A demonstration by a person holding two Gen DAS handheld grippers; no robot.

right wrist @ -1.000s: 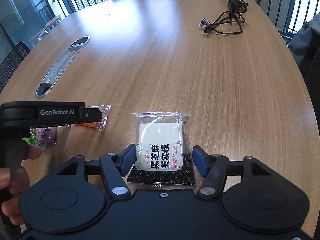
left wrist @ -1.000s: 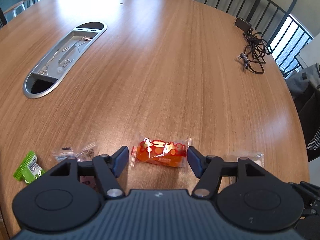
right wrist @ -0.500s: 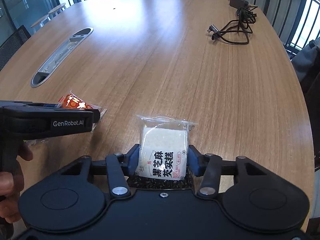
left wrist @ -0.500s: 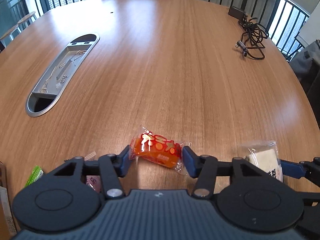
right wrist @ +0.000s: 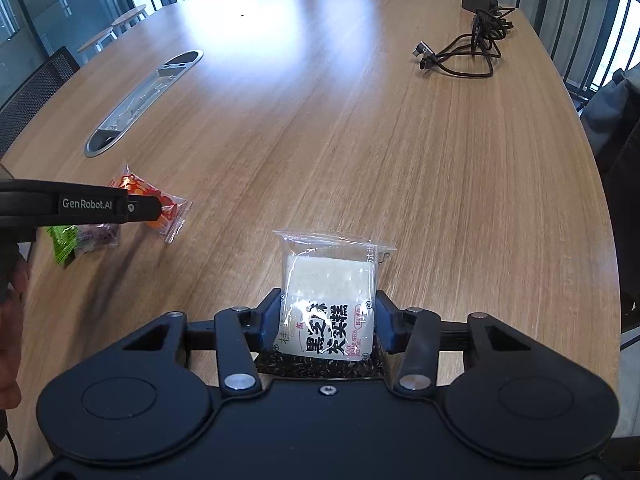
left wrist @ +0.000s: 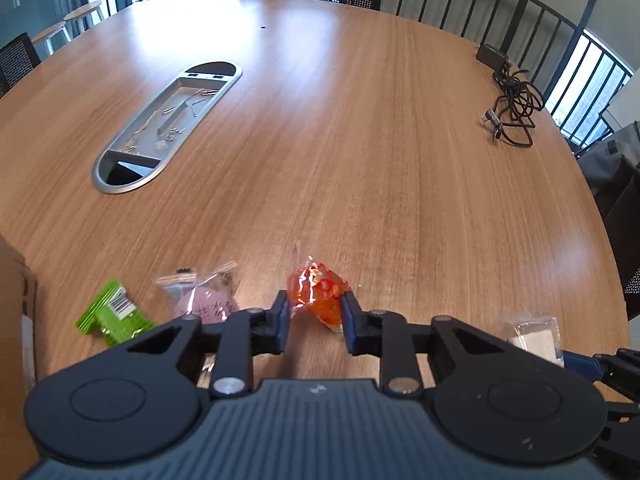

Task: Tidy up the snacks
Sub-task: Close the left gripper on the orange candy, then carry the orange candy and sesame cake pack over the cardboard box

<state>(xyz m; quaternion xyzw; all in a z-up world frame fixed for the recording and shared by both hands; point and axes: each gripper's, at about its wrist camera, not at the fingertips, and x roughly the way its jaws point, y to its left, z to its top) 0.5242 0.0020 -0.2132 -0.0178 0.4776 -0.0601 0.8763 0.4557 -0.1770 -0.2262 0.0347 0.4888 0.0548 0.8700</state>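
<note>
The snacks are small packets on the near part of a wooden table, and two of them are in a grip now. In the left wrist view, the left hand-held gripper has just been closing, and its two blue pads press on an orange packet that stands crumpled between them, at about 6 o'clock of the table. At about 9 o'clock from this packet lie a pink packet and, further out the same way, a green packet, both flat on the wood and apart from the pads. In the right wrist view, the right hand-held gripper has also been closing, and it is clamped on the two sides of a clear packet with a white cake and black print; dark seeds show at the packet's lower edge. A cable bundle lies far away at about 1 o'clock and a metal cable tray at about 10 o'clock. The risk from here seems to be the wrappers: they are thin and glossy film, so a packet may slide out of the pads when it is carried. The orange one looks held mostly by its lower part, so it may twist or drop. A stronger squeeze may break the soft cake. Where the snacks should go is not clear, except a cardboard edge at 9 o'clock.
</note>
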